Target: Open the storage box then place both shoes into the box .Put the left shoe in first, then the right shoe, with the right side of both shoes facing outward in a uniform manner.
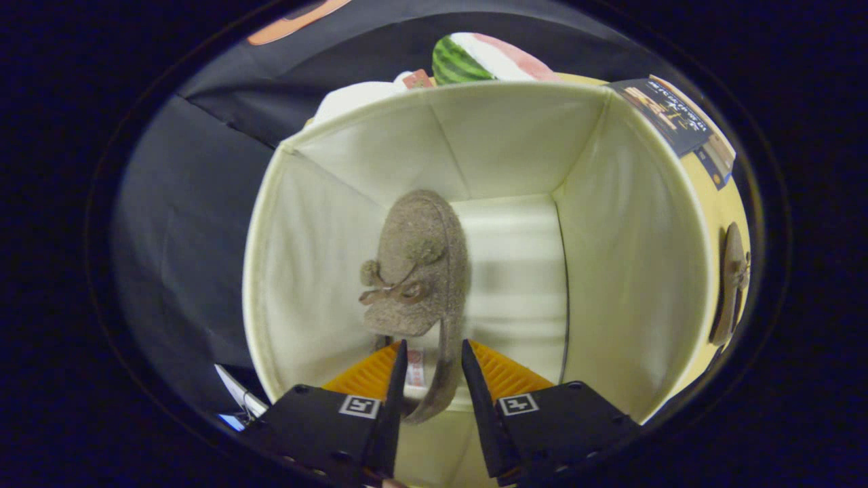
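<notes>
A cream fabric storage box (pixel 630 271) stands open just ahead of my fingers, and I look down into it. A brown felt shoe (pixel 417 271) with a small bow lies inside, toe towards the far wall, nearer the left wall. Its thin heel-side rim runs back between the fingers of my gripper (pixel 434 352). The rim lies against the right finger, and a gap shows between it and the left finger (pixel 397 379), so the jaws stand a little apart. The second brown shoe (pixel 732 285) lies outside the box, beyond its right wall, on a yellow surface.
Behind the box sit a watermelon-patterned thing (pixel 468 57) and a white object (pixel 352 98). A dark printed booklet (pixel 678 115) leans by the box's far right corner. Black cloth hangs to the left. The box floor right of the shoe is bare.
</notes>
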Motion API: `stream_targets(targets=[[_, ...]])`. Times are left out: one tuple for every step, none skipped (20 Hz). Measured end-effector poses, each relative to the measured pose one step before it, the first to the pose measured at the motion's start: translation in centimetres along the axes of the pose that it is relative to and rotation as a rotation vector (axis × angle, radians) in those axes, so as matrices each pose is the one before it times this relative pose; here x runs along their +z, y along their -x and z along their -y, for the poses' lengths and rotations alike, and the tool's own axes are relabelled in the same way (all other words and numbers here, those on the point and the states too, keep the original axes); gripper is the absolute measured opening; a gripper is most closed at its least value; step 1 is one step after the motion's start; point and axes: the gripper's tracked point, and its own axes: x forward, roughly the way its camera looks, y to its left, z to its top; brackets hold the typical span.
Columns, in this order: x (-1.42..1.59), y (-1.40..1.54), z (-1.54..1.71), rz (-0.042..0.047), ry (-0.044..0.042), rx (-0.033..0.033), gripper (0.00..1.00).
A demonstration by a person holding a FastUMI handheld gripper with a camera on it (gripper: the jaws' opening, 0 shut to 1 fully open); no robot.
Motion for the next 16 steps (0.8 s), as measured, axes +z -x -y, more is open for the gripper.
stream_targets(targets=[[0.056,1.268,0.106,0.01249,0.02548,-0.01082,0.61],[0.143,1.253,0.086,0.01736,0.01673,-0.00637,0.72],[0.071,1.063,0.287,0.01603,0.01252,-0.01639,0.83],[0.073,1.047,0.261,0.00816,0.00823,-0.0117,0.86],[-0.014,1.113,0.22,0.00804,0.01078,-0.00491,0.97],[0.154,1.146,0.341,0.00964,0.01157,-0.00547,0.99],[-0.011,0.821,0.128,0.01034,0.01028,0.0053,0.97],[0.007,0.963,0.295,0.00501,0.01217,0.00228,0.96],[-0.087,1.122,0.422,0.00184,0.01155,0.00355,0.96],[-0.102,1.173,0.443,0.00117,0.00406,0.00894,0.96],[-0.187,1.377,0.191,0.00473,0.00171,0.01054,0.97],[0.147,1.172,0.748,0.00789,0.00366,0.00744,0.96],[0.143,1.086,0.78,0.00866,0.00624,0.00668,0.96],[0.085,0.932,0.999,0.00487,0.00623,0.00138,0.96],[0.013,0.872,0.954,0.00105,-0.00299,0.00721,0.96],[0.038,0.726,0.838,-0.0047,-0.00778,0.01257,0.96]])
